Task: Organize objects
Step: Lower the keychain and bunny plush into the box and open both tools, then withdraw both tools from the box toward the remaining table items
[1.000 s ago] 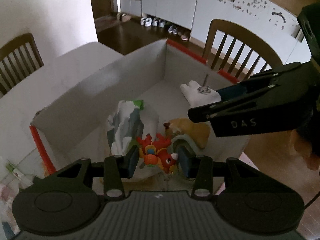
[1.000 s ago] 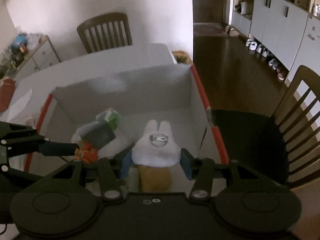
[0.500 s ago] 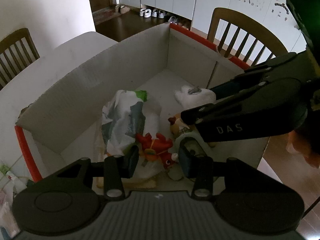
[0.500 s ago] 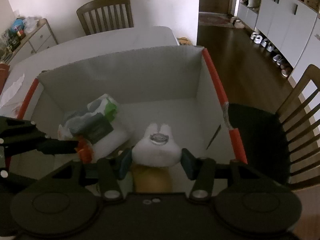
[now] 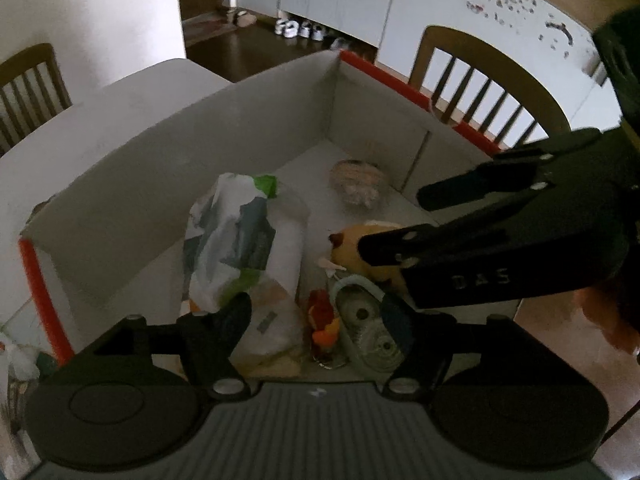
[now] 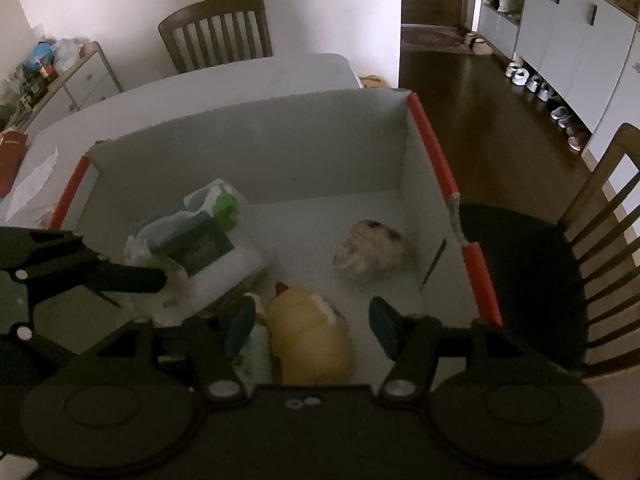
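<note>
A: Left gripper (image 5: 316, 312), seen from its own wrist view: jaws spread wide, nothing between the pads, poised over the near end of the white box (image 5: 132, 168). Below the gap, on the box floor: a small red-and-orange toy (image 5: 322, 320) and, just beside it on the right, a pale round-holed plastic item (image 5: 370, 330)

B: Right gripper (image 6: 312, 320), from the right wrist view: likewise wide apart, empty. Under it, a yellow plush toy (image 6: 310, 340) resting on the floor of the box (image 6: 248, 168), touched by neither finger so far as could be told

A: Same plush (image 5: 368, 246) partly hidden in the left view behind the right gripper (image 5: 424, 224), reaching in from the right edge

B: Farther in, near the red-edged right wall: a whitish, speckled soft toy (image 6: 372, 250), blurred, lying apart from the plush. Also visible from the left (image 5: 358, 180), by the far corner

A: Along the left half of the box: a white bag with green and dark print (image 5: 244, 240), lying lengthwise; from the right (image 6: 192, 240), its green end pointed toward the far wall

B: Left gripper's finger (image 6: 120, 276) stretched across the bag's near end in the right view; contact could not be judged

A: Box set on a white table (image 6: 224, 88), wooden chair (image 6: 218, 32) behind
</note>
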Tool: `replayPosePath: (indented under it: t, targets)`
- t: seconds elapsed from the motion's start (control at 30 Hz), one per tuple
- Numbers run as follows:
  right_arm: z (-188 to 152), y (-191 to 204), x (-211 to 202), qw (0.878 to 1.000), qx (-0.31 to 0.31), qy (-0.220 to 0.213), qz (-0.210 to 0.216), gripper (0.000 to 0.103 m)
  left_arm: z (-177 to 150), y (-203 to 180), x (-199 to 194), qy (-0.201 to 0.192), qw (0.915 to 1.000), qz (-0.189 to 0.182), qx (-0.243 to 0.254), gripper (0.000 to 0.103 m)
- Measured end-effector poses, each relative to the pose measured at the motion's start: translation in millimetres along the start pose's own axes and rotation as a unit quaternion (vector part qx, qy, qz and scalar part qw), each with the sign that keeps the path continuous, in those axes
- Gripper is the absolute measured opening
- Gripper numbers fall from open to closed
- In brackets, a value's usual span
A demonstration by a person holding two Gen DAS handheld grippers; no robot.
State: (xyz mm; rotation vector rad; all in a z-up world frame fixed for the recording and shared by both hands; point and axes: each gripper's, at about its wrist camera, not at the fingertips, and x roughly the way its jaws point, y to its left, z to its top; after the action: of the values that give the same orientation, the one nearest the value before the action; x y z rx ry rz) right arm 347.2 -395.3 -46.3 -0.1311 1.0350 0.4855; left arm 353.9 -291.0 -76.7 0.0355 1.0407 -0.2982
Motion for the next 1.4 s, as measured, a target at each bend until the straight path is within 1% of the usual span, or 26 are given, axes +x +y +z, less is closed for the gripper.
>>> replayPosePath:
  t: [0.13,0.27,0.47,0.6,0.7,0.73,0.97,1.13,1.17,1.2,1.23,1.37,1.4]
  targets:
    - [-2.3,-1.2,-12.6,1.0,0.003,-0.01,0.002,0.064,-4.8,5.0,-11.0,-0.013,0.9996,0.001,-0.023,0.071]
    - [-5.4,6.6,-29.1,1.0,-0.009,-0.029,-0.002,0.072,-11.0,10.0,-28.3,-0.033,0.9987,-0.001,-0.039,0.071]
    - [-8.9,19.3,-58.8,0.998,-0.014,-0.06,0.003,0.073,-22.3,17.0,-59.2,-0.067,0.9957,-0.005,-0.063,0.072]
    - [-13.4,31.4,-80.6,0.996,-0.014,-0.086,0.006,0.075,-31.3,20.5,-81.2,-0.091,0.9938,-0.006,-0.064,0.072]
    - [-18.9,40.7,-94.8,0.995,-0.01,-0.102,0.001,0.078,-39.5,24.1,-95.3,-0.106,0.9924,-0.008,-0.061,0.078]
    - [-20.7,44.2,-98.8,0.994,-0.007,-0.106,0.002,0.078,-41.8,25.3,-99.5,-0.11,0.992,-0.009,-0.062,0.078]
    - [-37.1,77.6,-118.5,0.992,-0.011,-0.126,-0.006,0.08,-64.9,43.9,-130.5,-0.128,0.9894,-0.018,-0.065,0.078]
    - [-47.4,107.5,-124.4,0.991,-0.011,-0.133,0.001,0.085,-86.1,64.3,-152.2,-0.136,0.9884,-0.014,-0.066,0.078]
    - [-49.0,114.3,-124.8,0.991,-0.011,-0.134,0.001,0.087,-90.7,69.3,-155.8,-0.136,0.9885,-0.013,-0.066,0.079]
    - [-50.6,120.1,-124.9,0.991,-0.01,-0.135,0.002,0.09,-94.3,73.5,-158.6,-0.134,0.9886,-0.012,-0.067,0.083]
    - [-52.3,126.8,-124.8,0.991,-0.008,-0.136,0.004,0.091,-98.1,78.1,-161.3,-0.134,0.9886,-0.012,-0.068,0.085]
    - [-59.0,153.0,-119.2,0.991,-0.006,-0.132,0.006,0.095,-113.5,98.2,-170.3,-0.128,0.9893,-0.009,-0.07,0.086]
    - [-60.0,159.5,-117.3,0.991,-0.006,-0.131,0.007,0.095,-117.0,102.9,-172.0,-0.127,0.9894,-0.007,-0.07,0.088]
